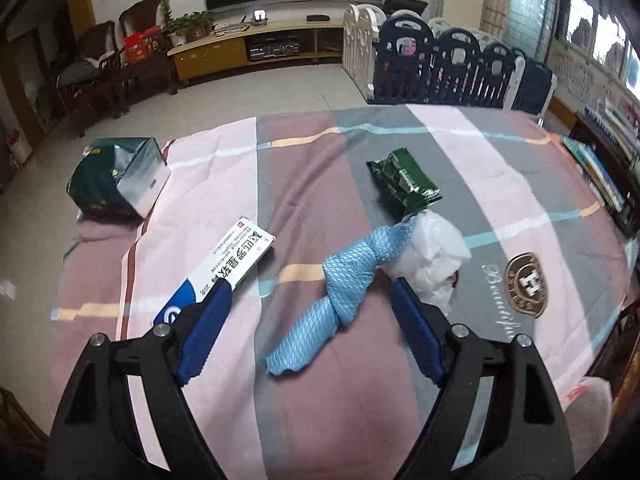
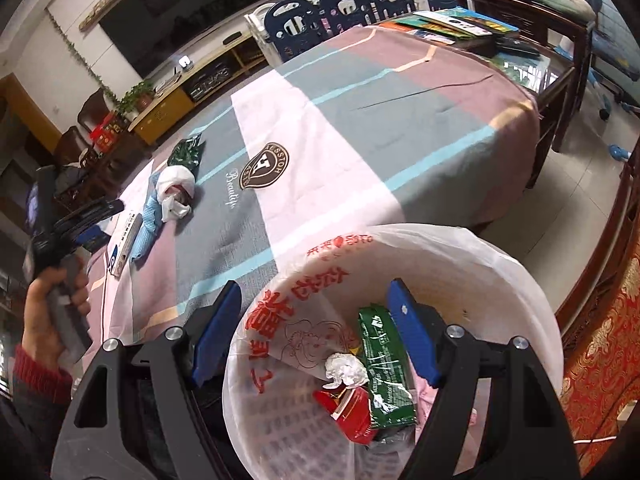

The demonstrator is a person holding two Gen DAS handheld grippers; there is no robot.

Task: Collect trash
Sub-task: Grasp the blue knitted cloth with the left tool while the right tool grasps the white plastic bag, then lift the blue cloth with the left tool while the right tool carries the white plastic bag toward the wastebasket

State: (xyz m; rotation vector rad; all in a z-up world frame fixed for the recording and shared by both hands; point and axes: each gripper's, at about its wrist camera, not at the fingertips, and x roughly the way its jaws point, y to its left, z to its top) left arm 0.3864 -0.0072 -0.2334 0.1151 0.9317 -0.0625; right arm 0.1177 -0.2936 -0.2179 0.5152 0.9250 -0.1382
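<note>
Stock on my table [image 1: 360, 420], under a soft striped cloth [image 1: 460, 160] in pink, mauve and grey with a brown shield badge [image 1: 526, 285]: one flat white carton [image 1: 232, 264], printed, blue at one end, card; one sky-blue woven rag [image 1: 340, 292], ribbed, twisted into a loose rope; one white plastic wad [image 1: 432, 256], crumpled, touching the rag's far end; one green foil wrapper [image 1: 404, 180], creased and glossy, just beyond the wad; one dark green box [image 1: 116, 176], dented, at the far left edge. My left gripper [image 1: 312, 292] hangs over the rag with jaws wide, blue ridged pads [image 1: 416, 332] apart, nothing pinched; the left pad overlaps the carton's blue end. My right gripper [image 2: 316, 312] is likewise spread and empty, above the bin [image 2: 532, 292], a round tub lined with a thin white bag with red print. Inside lie a green wrapper [image 2: 384, 364], a red packet [image 2: 352, 412] and a white tissue ball [image 2: 346, 368]. A hand [image 2: 48, 312] in a red cuff holds the left tool.
</note>
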